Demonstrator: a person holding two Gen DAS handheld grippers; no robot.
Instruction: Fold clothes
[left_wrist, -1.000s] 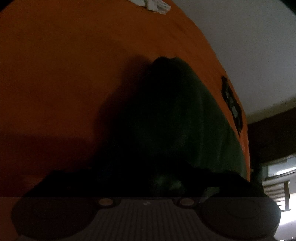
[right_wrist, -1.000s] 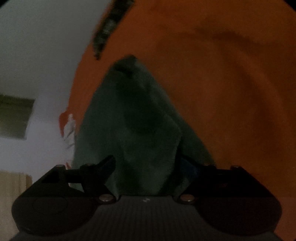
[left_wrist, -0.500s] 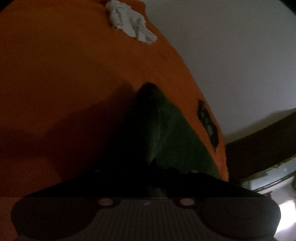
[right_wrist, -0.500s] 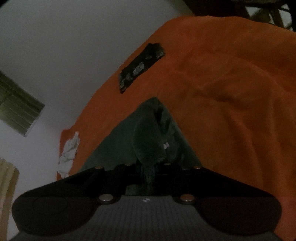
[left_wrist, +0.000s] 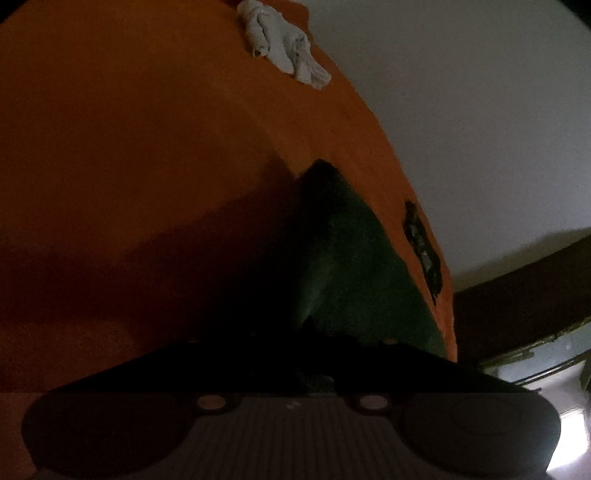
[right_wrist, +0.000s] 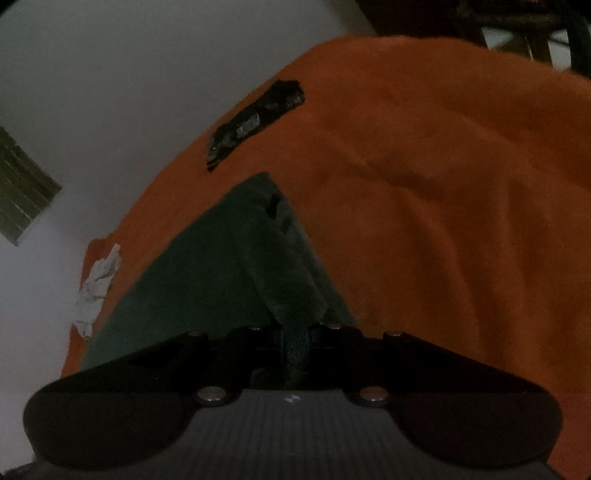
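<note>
Dark green cloth garment bunches up right ahead of my fingers, blocking the straight path fwd. Beyond it, a black patterned strip of fabric lies near the far edge of the orange bedspread. A crumpled white cloth sits at the corner. Wide bare orange stretch w/ soft wrinkles beside the green is free to pass over.
</note>
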